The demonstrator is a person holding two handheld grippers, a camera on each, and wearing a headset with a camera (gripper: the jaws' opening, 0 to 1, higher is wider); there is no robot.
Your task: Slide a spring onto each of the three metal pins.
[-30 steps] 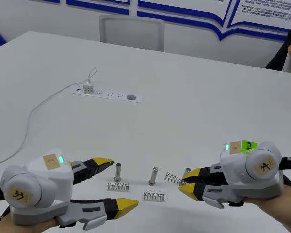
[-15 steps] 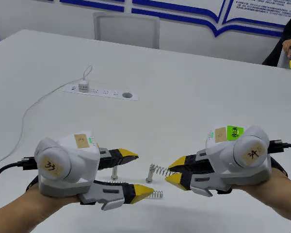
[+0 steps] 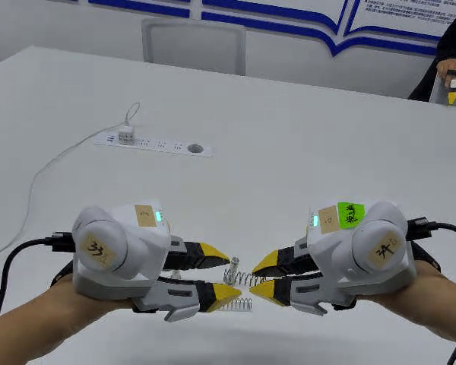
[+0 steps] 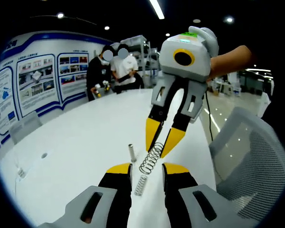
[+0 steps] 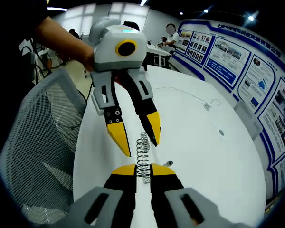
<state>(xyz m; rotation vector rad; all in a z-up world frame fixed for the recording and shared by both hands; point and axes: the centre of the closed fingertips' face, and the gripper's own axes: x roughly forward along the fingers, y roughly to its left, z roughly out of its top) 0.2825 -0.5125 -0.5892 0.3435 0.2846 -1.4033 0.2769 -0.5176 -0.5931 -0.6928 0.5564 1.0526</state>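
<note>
Head view, table [image 3: 304, 175]: white and broad, with a power strip [image 3: 153, 142] and its cable laid far off. The work is kept at the near edge, between the two grippers.
Left gripper [image 3: 232, 275]: the jaws are held apart and nothing is clamped. The free end of the held spring is seen between the yellow tips in the right gripper view. Whether it is touched cannot be told.
Right gripper [image 3: 253, 280]: the jaws are drawn together on one end of the held spring, which is carried clear of the table and aimed at the left gripper.
Pin [image 4: 131, 152]: short, metal, stood upright on the table just beside the meeting tips. Its shaft is bare, with no coil on it.
Held spring [image 5: 143, 152]: a thin, open-wound wire coil, gripped at its near end only, with a slight bend seen along its length.
Loose spring [image 4: 140, 185]: laid flat on the table close under the left gripper's jaws, apart from the pin.
Handling (judged): the spring is taken to be very light, soft sideways and free to roll. It is likely to buckle or be flicked away if squeezed hard across the coils.
Hold (judged): the last few turns at one end are best pinched lightly, so that the bore at the other end is left open for the pin.
Progress (judged): no spring is seen threaded on this pin, and the first fitting is not yet made.
</note>
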